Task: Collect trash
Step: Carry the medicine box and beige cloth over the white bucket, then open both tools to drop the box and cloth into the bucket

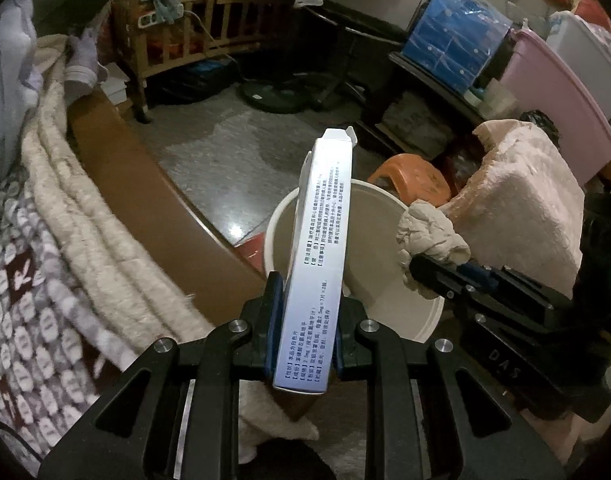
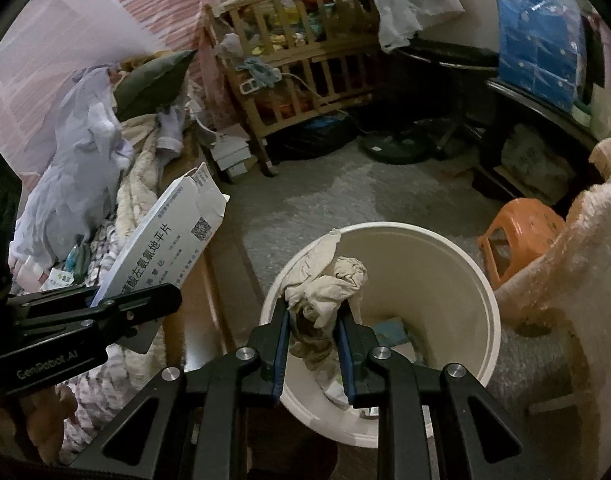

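My left gripper is shut on a flat white medicine box with printed text, held upright in front of the white bin. In the right wrist view the same box sticks up at the left from the left gripper. My right gripper is shut on a crumpled beige tissue wad, held over the open white bin. The wad also shows in the left wrist view at the bin's right rim, in the right gripper.
A bed with blankets and a brown frame lies at the left. An orange stool and a pink towel-draped object stand right of the bin. A wooden crib and a fan base stand across the grey floor.
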`<state>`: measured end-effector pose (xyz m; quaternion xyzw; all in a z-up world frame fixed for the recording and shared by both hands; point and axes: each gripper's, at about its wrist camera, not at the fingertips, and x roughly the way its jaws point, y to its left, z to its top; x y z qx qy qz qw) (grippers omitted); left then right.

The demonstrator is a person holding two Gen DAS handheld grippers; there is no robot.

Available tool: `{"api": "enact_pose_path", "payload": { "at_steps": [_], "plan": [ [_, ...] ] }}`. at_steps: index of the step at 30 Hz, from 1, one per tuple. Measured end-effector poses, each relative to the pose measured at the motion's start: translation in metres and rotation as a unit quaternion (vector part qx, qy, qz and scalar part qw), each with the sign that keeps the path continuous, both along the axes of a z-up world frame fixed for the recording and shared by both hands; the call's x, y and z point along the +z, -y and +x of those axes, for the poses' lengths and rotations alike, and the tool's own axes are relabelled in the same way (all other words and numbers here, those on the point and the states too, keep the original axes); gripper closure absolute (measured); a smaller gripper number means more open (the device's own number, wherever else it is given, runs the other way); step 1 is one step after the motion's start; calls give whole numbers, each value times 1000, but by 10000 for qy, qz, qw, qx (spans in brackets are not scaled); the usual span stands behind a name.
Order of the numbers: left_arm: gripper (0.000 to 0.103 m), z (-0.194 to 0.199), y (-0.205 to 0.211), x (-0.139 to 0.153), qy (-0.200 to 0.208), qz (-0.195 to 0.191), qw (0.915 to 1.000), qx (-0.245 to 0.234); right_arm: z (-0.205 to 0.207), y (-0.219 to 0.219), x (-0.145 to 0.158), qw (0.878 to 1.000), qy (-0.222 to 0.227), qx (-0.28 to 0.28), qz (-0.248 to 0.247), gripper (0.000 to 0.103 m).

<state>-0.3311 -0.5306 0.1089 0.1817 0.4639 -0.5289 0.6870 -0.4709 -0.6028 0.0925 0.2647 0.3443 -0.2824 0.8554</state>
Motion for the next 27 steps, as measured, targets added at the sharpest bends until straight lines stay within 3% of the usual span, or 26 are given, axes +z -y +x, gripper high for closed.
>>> {"api": "enact_pose_path", "payload": {
  "at_steps": [17, 19, 20, 22, 23, 27],
  "plan": [
    [85, -5, 23, -8, -381, -196, 9989, -204, -13, 18, -15, 9991, -167, -345, 162, 82],
    [84, -5, 23, -8, -463, -266, 9983, -225, -14, 21, -16, 9989, -222, -388, 163, 75],
    [83, -5, 23, -8, -487, -275, 9981, -249, -15, 21, -16, 9988, -222, -405, 166, 64],
    [73, -5, 23, -8, -496, -277, 9980, -291, -18, 22, -15, 9986, -140, -491, 165, 61],
    [62, -4, 22, -8, -532, -284, 9978, -292, -20, 24, -15, 9984, -122, -522, 177, 61],
    [59, -2, 18, -8, -670, -300, 9970, -229, -22, 26, -16, 9978, -110, -586, 279, 61]
  ]
}}
